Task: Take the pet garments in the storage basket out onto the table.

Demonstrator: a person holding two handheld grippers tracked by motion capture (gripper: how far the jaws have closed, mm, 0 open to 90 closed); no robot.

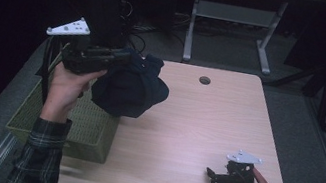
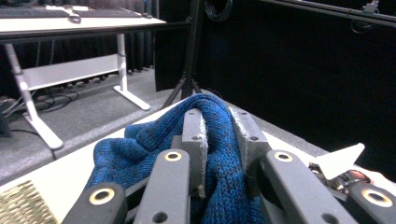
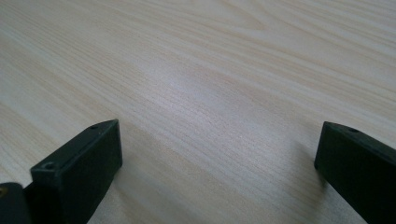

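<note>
Blue knit garment hangs bunched above the table's 10 o'clock corner, a fold pinched between my left gripper's jaws. Beneath it, at 9 o'clock off the table edge, I see a green woven basket. My right gripper rests on the wood at 5 o'clock, jaws spread wide, holding nothing.

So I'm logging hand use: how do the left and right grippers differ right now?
The left gripper is raised and shut on the blue knit garment; the right gripper sits low on the wooden table, open and empty. Both are hand-held and carry grey plates.
</note>
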